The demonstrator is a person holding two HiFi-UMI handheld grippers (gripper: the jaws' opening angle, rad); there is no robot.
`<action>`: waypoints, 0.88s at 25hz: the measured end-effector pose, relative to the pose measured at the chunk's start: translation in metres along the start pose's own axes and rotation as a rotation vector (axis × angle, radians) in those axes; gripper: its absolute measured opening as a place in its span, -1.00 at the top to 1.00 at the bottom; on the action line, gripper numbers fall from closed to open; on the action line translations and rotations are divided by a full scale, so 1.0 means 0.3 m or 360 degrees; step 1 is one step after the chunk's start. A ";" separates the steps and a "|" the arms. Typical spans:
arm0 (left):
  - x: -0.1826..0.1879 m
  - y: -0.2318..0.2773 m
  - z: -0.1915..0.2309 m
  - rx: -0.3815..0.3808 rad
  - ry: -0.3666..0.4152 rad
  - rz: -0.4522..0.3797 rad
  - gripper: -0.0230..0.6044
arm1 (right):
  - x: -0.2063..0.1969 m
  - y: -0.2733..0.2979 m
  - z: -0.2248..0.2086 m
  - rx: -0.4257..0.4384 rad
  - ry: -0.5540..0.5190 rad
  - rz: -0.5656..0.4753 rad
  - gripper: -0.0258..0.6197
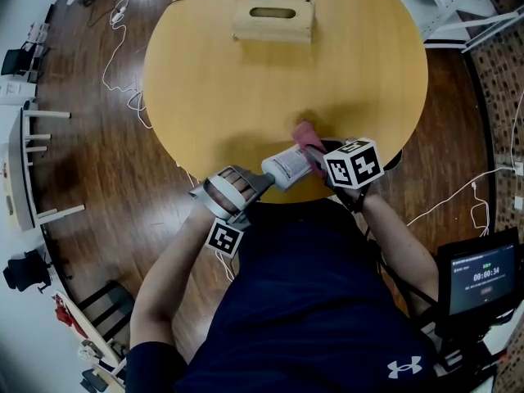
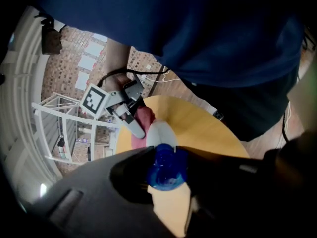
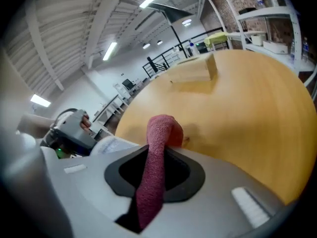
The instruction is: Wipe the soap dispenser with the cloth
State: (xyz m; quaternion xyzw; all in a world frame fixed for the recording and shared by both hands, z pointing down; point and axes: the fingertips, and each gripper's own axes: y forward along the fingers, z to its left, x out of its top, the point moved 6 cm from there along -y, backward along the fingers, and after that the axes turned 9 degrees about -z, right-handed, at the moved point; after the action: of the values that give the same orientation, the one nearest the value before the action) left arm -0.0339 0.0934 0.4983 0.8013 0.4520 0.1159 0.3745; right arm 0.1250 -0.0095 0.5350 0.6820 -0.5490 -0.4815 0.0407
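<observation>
The left gripper (image 1: pixel 255 182) is clamped on the soap dispenser (image 1: pixel 288 167) at its blue pump end, holding it over the near edge of the table (image 1: pixel 246 97) so the body is exposed for wiping. The right gripper (image 1: pixel 321 155) pinches the cloth (image 1: pixel 308 134) against that body. Beyond them, a wooden box (image 1: pixel 273 21) stands apart.

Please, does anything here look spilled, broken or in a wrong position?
Nothing spilled or damaged. Only the soap dispenser is unusual: it lies sideways over the table edge, held at its blue top by the left gripper, while the right gripper holds the pink cloth beside it.
</observation>
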 end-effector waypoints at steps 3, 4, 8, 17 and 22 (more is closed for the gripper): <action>-0.008 -0.002 -0.002 0.0005 -0.0004 0.0008 0.48 | 0.070 -0.011 0.205 0.0280 -0.0144 -0.0087 0.71; -0.008 -0.002 -0.001 0.0009 -0.0005 0.0007 0.48 | 0.073 -0.004 0.272 0.0391 -0.0191 -0.0068 0.71; 0.009 -0.001 -0.001 0.0004 0.0004 -0.0001 0.47 | 0.027 0.035 0.317 0.0489 -0.0224 0.0034 0.71; 0.036 -0.010 -0.011 0.0034 -0.0035 -0.0016 0.48 | -0.061 0.032 -0.107 0.0007 0.0079 0.0090 0.71; 0.025 -0.017 -0.008 0.0009 -0.0044 -0.0020 0.48 | -0.092 0.033 -0.140 -0.0039 0.0137 0.0098 0.71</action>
State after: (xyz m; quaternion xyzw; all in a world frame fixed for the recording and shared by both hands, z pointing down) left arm -0.0341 0.1023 0.4952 0.8009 0.4522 0.1013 0.3792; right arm 0.1493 -0.0114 0.5801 0.6843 -0.5616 -0.4569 0.0874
